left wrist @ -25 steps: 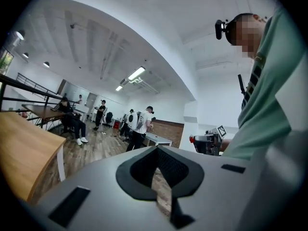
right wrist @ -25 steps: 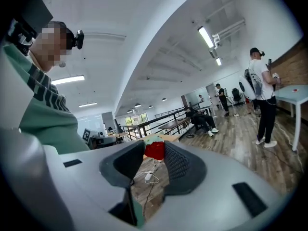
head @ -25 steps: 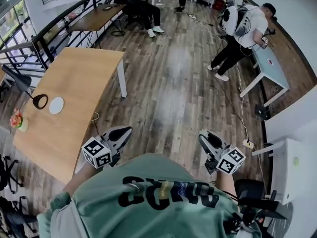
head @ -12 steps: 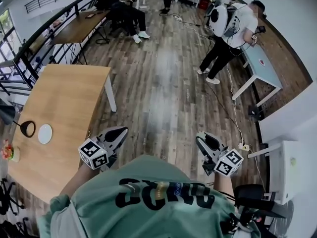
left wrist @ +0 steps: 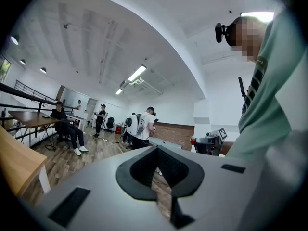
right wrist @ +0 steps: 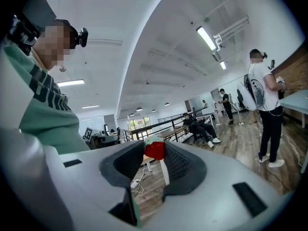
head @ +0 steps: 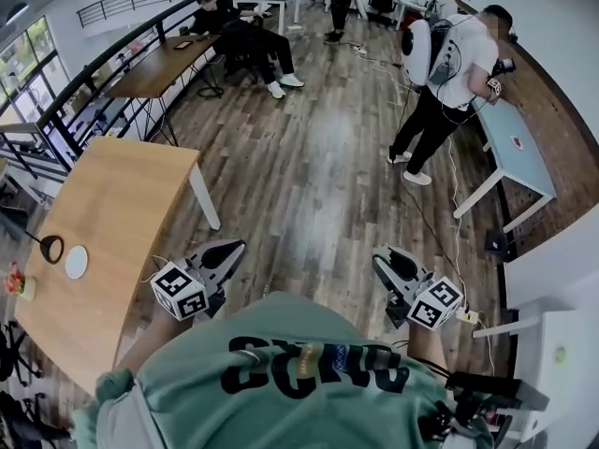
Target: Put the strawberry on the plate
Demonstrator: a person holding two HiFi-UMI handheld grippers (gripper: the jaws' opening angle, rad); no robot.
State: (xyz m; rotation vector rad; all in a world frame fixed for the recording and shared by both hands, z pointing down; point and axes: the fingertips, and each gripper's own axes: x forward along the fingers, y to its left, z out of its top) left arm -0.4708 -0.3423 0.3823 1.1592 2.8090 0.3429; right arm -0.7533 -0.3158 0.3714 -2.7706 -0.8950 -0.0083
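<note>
A red strawberry point(right wrist: 155, 150) with a green top sits pinched between the pads of my right gripper point(right wrist: 155, 146), which is shut on it. In the head view the right gripper point(head: 382, 258) hangs in front of my chest above the wood floor, and the strawberry is hidden there. My left gripper point(head: 236, 247) is held level with it on the left, its jaws together and empty; the left gripper view shows the left gripper point(left wrist: 156, 151) tips meeting. A small white plate point(head: 76, 262) lies on the wooden table point(head: 112, 204) far to the left of both grippers.
A black ring-shaped object point(head: 51, 248) and a small flower pot point(head: 13, 279) are beside the plate. A person with a backpack point(head: 445, 64) stands near a pale blue table point(head: 515, 138). Another person point(head: 239, 31) sits at the back. A black railing point(head: 94, 92) runs along the left.
The head view has swung, so the table and plate now lie further left and lower. Both grippers keep their place before my chest, the right one still shut on the strawberry.
</note>
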